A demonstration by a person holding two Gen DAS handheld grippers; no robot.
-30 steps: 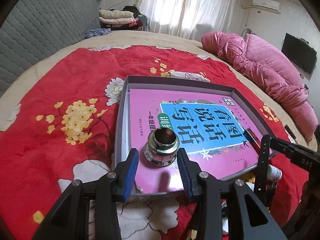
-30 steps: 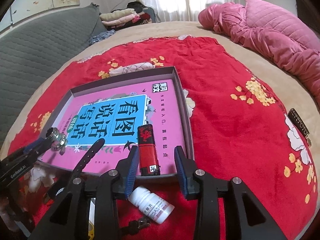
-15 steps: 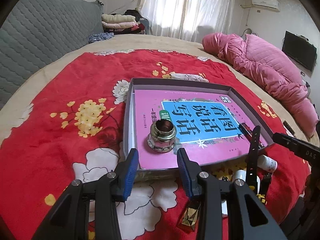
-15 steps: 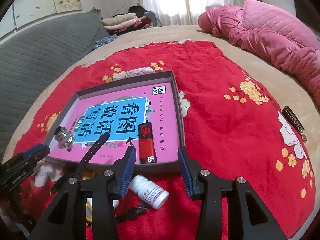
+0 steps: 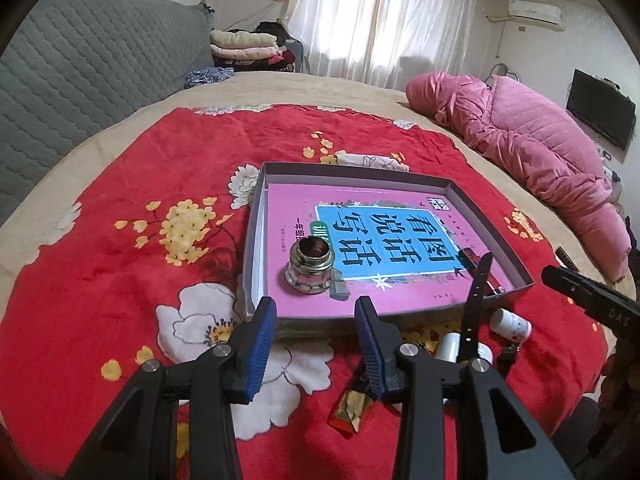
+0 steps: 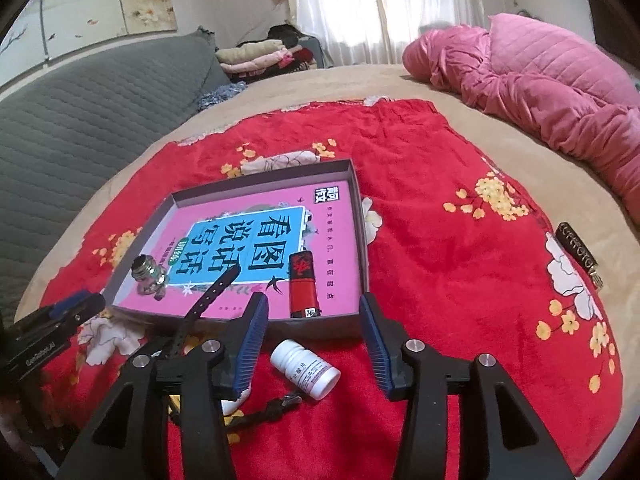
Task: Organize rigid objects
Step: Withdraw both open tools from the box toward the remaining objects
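A red flowered blanket (image 6: 440,216) is spread over the bed. On it a shallow grey tray (image 6: 362,240) is placed, lined with a pink book (image 5: 360,248). Inside the tray a metal ink jar (image 5: 310,266) stands at one near corner and a red lighter (image 6: 303,284) lies at the other. A white pill bottle (image 6: 306,368) is seen on the blanket, just outside the tray. The left gripper (image 5: 316,340) is held half open and empty. The jaws of the right gripper (image 6: 314,340) are opening, with nothing gripped.
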